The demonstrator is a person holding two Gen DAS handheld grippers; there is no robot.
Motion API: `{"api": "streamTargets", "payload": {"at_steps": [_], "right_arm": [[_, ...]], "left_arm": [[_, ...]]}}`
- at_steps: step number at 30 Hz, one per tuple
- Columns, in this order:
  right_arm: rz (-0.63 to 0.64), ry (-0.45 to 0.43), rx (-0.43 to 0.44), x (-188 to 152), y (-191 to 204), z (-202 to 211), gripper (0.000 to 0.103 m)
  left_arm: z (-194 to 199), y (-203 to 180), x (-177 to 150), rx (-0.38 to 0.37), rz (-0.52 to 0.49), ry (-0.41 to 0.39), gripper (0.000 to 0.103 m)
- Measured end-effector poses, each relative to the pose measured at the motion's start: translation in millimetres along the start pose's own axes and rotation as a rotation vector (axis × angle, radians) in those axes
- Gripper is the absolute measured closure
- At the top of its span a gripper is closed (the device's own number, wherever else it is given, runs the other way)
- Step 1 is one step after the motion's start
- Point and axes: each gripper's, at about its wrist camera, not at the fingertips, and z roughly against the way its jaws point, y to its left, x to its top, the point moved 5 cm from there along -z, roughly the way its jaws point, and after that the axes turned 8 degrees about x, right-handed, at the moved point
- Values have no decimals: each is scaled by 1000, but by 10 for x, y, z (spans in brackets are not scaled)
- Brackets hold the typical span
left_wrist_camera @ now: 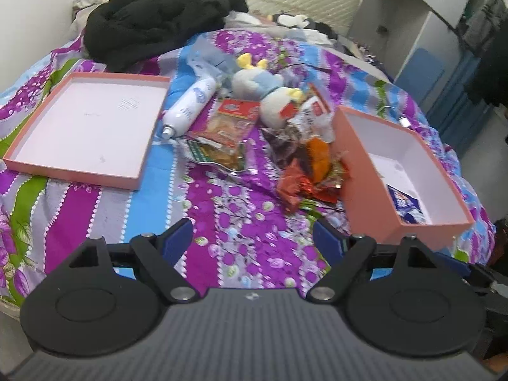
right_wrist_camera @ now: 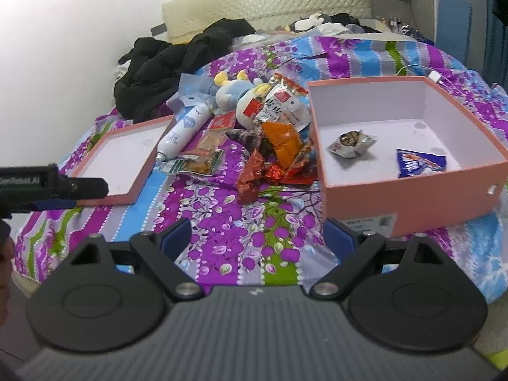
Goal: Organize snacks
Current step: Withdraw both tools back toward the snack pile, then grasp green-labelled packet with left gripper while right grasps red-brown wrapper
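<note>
Crinkly foil snack packets [right_wrist_camera: 279,155] beside rectangular cardboard box [right_wrist_camera: 412,200].

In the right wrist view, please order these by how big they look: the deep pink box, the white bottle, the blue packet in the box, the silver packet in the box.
1. Deep pink box.
2. White bottle.
3. Blue packet and silver packet: they look alike in size, so no ranking.

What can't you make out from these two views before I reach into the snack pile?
- Left wrist view: the near wall of the pink box hides most of its floor; only a blue packet shows.
- Both views: the snack pile overlaps, so lower packets are covered.
- Both views: packet print is too blurred to read.
- Right wrist view: the left gripper is cut off by the left edge.
</note>
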Motion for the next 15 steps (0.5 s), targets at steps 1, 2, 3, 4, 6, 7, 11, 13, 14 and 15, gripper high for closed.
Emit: {"api": "streamTargets", "payload": {"at_steps": [1, 2, 3, 4, 6, 7, 11, 13, 14, 15], "right_arm": [[4, 5, 5, 13, 10, -56, 12], [8, 9, 11, 24, 23, -110, 12], [14, 13, 16, 38, 37, -172, 12], [20, 18, 18, 50, 54, -227, 12], [38, 29, 22, 82, 86, -344, 12], [48, 32, 25, 102, 105, -402, 12], [77, 42, 26, 198, 159, -612, 12], [99, 32, 20, 258, 192, -693, 12], [108, 29, 20, 287, 202, -735, 12], [116, 30, 17, 318, 215, -800, 12]], "left_arm": [[-73, 38, 36, 6, 6, 5, 17], [-139, 69, 69, 14, 9, 10, 17], [-197, 102, 94, 20, 13, 14, 17], [-268, 131, 130, 26, 16, 18, 17], [-380, 184, 181, 35, 23, 24, 17], [-445, 211, 204, 38, 28, 27, 17], [-701, 305, 297, 52, 38, 48, 17], [-816, 342, 324, 59, 30, 56, 17], [-881, 372, 332, 64, 29, 61, 17], [-951, 405, 348, 68, 32, 68, 17]]}}
